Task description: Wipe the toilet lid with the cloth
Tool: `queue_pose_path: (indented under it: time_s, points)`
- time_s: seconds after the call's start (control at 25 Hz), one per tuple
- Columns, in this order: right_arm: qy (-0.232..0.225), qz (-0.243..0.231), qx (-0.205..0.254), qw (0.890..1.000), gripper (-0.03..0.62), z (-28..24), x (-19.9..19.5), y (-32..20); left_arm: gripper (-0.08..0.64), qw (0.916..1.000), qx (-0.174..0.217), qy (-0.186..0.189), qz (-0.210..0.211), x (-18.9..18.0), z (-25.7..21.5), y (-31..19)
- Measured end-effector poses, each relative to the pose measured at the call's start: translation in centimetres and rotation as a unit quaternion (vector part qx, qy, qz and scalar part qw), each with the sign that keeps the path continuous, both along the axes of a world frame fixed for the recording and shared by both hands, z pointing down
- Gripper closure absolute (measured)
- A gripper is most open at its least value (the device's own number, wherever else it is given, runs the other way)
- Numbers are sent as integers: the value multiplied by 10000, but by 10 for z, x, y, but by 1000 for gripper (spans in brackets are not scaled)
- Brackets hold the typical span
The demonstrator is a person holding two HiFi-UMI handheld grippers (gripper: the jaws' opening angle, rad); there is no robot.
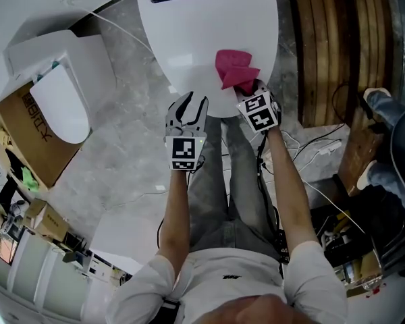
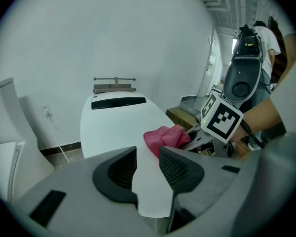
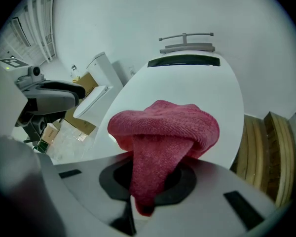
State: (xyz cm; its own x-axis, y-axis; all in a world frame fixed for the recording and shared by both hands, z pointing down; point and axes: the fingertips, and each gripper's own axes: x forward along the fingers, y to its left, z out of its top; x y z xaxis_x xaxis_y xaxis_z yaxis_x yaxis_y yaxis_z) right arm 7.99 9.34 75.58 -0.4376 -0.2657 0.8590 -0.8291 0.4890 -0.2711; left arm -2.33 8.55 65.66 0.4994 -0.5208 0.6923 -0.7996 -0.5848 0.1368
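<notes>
The toilet lid (image 1: pixel 209 39) is big, white and shut, and it lies right in front of the person. The cloth (image 1: pixel 235 69) is red and sits on the near right part of the lid. The right gripper (image 1: pixel 251 88) has its jaws closed tight on one end of the cloth. The rest of the cloth is bunched in a fat lump past the tips. The left gripper (image 1: pixel 187 108) is at the front edge of the lid, close beside the right one. Its jaws are a little apart and there is nothing between them. I cannot tell if it touches the lid.

I think a few things could go wrong. The cloth is in a lump, so only a small bit may rub the lid and much of the lid could stay dirty. Only one end is pinched, so a hard push could pull the cloth out of the jaws. The cloth is near the right side of the lid, so a wide swipe could slide it off the edge. The two grippers are close, so they could bump.
</notes>
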Motion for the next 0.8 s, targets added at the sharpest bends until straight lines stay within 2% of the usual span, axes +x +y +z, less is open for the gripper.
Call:
queue_pose_path:
  time_s: [0.4,0.8]
  points:
    - [329,414,-45,9986,528,8,41,26,403,9999,7,-6,143,8,1,12]
    - [429,577,-93,9974,528,10,37,58,403,9999,5,-31,146,5,-2,37]
